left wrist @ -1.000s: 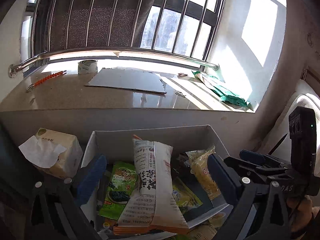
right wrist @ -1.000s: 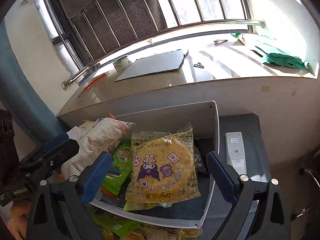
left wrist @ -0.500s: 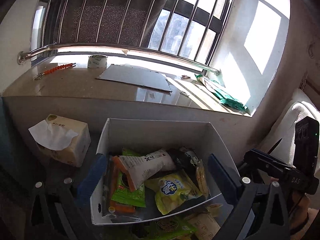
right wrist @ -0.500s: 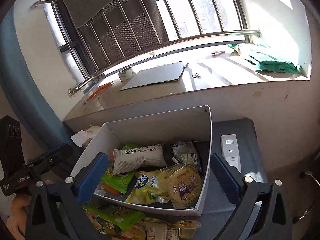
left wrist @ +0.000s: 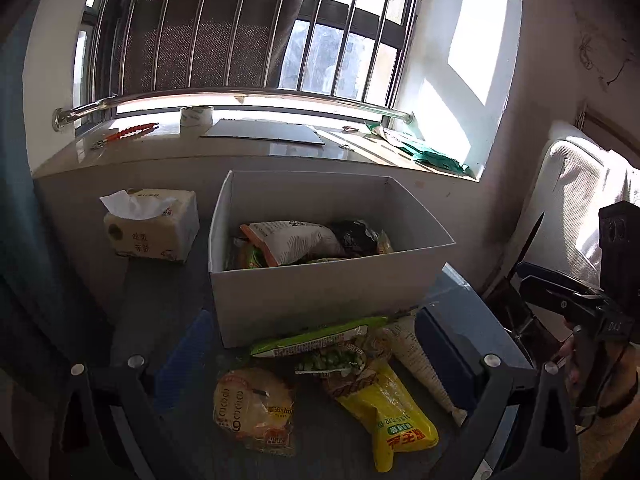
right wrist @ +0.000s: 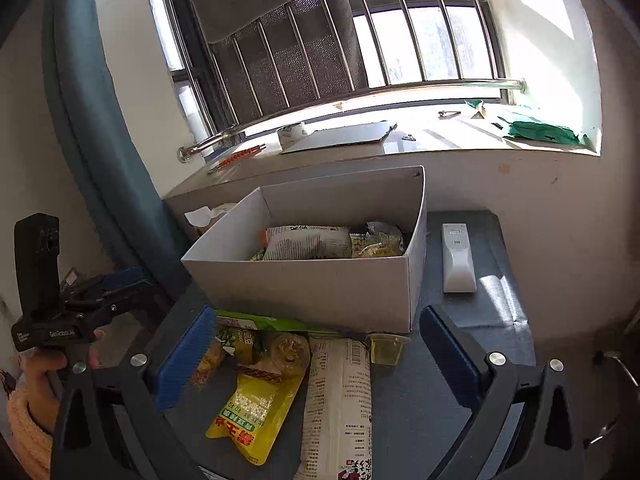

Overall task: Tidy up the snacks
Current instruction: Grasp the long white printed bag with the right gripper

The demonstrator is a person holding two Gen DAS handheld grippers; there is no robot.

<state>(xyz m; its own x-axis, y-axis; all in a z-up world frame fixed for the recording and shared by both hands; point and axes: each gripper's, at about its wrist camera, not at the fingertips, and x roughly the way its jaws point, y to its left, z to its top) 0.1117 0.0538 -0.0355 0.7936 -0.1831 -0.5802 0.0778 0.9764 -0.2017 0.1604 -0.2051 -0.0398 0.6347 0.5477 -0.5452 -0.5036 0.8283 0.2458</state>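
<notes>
A white cardboard box [left wrist: 320, 280] sits on a dark grey table [right wrist: 460, 320], toward its far edge under a window sill. Several snack packets already lie inside the box, among them a white printed bag [left wrist: 294, 240]. More snacks wait on the table against the box's near wall: a long green packet [left wrist: 316, 338], a yellow pouch [left wrist: 394, 412], a round orange-printed pack [left wrist: 254, 408], a tall white printed bag [right wrist: 340, 404] and a small clear cup [right wrist: 386, 350].

The left gripper [left wrist: 312, 356] and right gripper [right wrist: 316, 344] both hover over this loose pile with jaws spread wide, gripping nothing.

By my reading, the sorting is part done: some packets are boxed, about half a dozen remain outside.

A tissue pack [left wrist: 154, 224] stands at the table's far left corner; a white remote [right wrist: 458, 258] lies along its right edge. The box's near wall hides much of its contents, and the pile overlaps, so an exact count is not possible.
</notes>
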